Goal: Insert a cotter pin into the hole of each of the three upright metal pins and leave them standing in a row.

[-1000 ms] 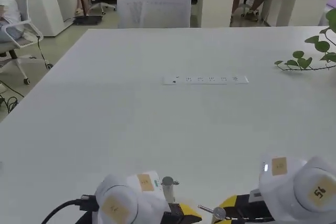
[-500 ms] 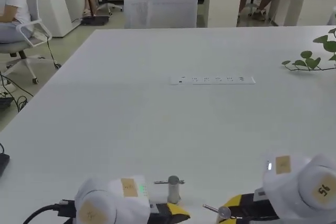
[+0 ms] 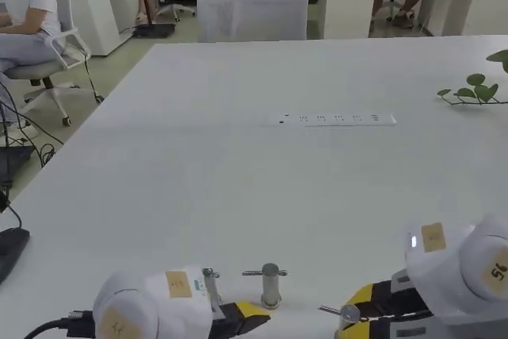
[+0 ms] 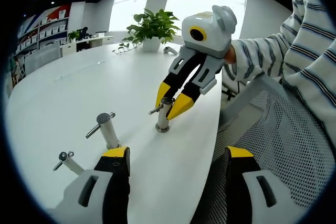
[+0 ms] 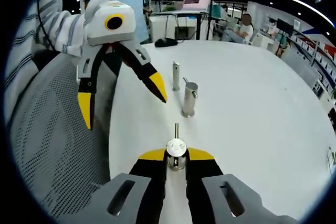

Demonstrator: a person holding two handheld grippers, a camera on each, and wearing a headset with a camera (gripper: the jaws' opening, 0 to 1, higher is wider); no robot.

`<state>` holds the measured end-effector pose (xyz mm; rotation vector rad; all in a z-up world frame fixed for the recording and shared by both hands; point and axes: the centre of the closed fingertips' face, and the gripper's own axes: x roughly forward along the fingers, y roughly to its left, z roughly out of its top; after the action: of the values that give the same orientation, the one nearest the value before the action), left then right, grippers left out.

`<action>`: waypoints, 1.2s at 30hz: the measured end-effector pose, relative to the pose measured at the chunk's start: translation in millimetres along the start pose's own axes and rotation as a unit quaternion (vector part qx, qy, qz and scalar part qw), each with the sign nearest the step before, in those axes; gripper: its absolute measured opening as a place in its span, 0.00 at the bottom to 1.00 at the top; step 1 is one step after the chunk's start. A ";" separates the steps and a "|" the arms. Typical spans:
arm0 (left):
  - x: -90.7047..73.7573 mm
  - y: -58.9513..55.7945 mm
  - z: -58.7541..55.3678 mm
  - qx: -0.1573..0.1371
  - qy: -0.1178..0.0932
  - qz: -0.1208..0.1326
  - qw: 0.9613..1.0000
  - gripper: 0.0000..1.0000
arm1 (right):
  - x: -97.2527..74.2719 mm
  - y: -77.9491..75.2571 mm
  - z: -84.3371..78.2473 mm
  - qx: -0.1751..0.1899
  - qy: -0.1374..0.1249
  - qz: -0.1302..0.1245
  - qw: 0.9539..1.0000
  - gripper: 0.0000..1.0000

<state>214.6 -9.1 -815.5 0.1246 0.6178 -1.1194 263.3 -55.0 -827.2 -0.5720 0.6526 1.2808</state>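
Observation:
Three upright metal pins stand in a row near the table's front edge. My right gripper (image 3: 361,315) (image 5: 176,156) is shut on the right-hand pin (image 3: 347,317) (image 5: 176,153) (image 4: 164,114), which has a cotter pin (image 5: 176,128) sticking out of its top. The middle pin (image 3: 271,285) (image 4: 107,129) (image 5: 189,99) carries a cotter pin (image 3: 260,273) through its hole. The thin left pin (image 3: 210,280) (image 4: 63,158) (image 5: 176,76) stands beside my left gripper (image 3: 238,323) (image 4: 176,153) (image 5: 122,100). That gripper is open, its jaws wide apart with nothing between them.
A white power strip (image 3: 337,119) lies mid-table and a leafy sprig (image 3: 476,89) reaches in at the right edge. The table's front edge runs close behind both grippers, with a mesh chair (image 4: 273,129) below it. A person sits at the far left (image 3: 24,13).
My left gripper has drawn back to the left, away from the middle pin, so the thin left pin now shows. The right gripper has stayed shut on its pin. The head camera shifted.

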 end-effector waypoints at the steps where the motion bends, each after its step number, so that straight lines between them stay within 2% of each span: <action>1: -0.9 -0.1 0.5 -0.001 0.000 0.002 1.000 0.77 | -0.6 -1.7 0.2 -0.002 0.000 0.001 1.000 0.13; 4: -3.0 -1.8 1.1 -0.005 0.002 0.004 1.000 0.84 | -3.1 -9.8 2.2 -0.009 -0.003 0.006 1.000 0.13; 9: -6.8 -3.2 4.7 -0.018 -0.009 0.012 1.000 0.93 | -6.1 -19.0 7.3 -0.028 -0.016 0.021 0.999 0.13; 14: -10.2 -4.3 1.7 -0.021 -0.004 0.022 1.000 0.95 | -3.4 -25.6 6.9 -0.052 -0.009 0.031 0.998 0.13; 17: -13.8 -2.6 0.9 -0.028 -0.008 0.037 0.999 1.00 | -1.2 -27.6 7.5 -0.059 -0.006 0.038 0.997 0.13; 26: -29.2 1.7 -0.5 -0.045 -0.011 0.066 0.997 0.99 | 4.3 -32.8 16.9 -0.077 -0.014 0.060 0.995 0.13; 36: -39.1 7.3 -1.2 -0.053 -0.009 0.084 0.995 0.99 | 11.4 -35.4 15.4 -0.097 -0.009 0.082 0.992 0.13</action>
<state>209.1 26.0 -797.6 0.0733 0.6366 -0.9232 301.7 -43.3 -823.7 -0.6757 0.5729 1.5136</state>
